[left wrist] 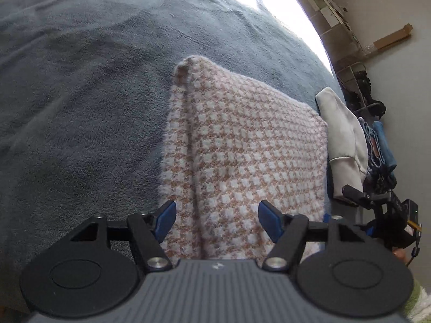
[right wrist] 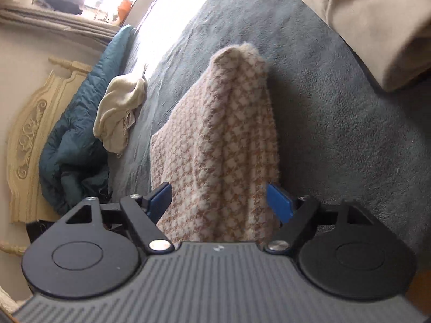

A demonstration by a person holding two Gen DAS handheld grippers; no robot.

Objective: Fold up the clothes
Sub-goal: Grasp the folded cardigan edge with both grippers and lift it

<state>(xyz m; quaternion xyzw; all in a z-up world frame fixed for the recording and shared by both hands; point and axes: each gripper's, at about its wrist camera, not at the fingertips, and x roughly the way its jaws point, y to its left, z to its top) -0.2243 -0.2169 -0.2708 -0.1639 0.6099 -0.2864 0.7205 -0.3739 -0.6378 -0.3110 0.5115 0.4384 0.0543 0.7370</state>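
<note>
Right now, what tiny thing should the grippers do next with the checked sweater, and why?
Probably close both on its near edge. The left gripper and right gripper are open, with the folded checked sweater lying between their fingers on the grey blanket, so neither holds it yet.

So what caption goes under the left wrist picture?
Open left tongs hover over a folded pink checked sweater on a grey blanket.

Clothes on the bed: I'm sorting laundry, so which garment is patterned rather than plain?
The pink-and-white checked knit, lying folded right before both tongs. The cream garment farther off is plain and crumpled.
</note>
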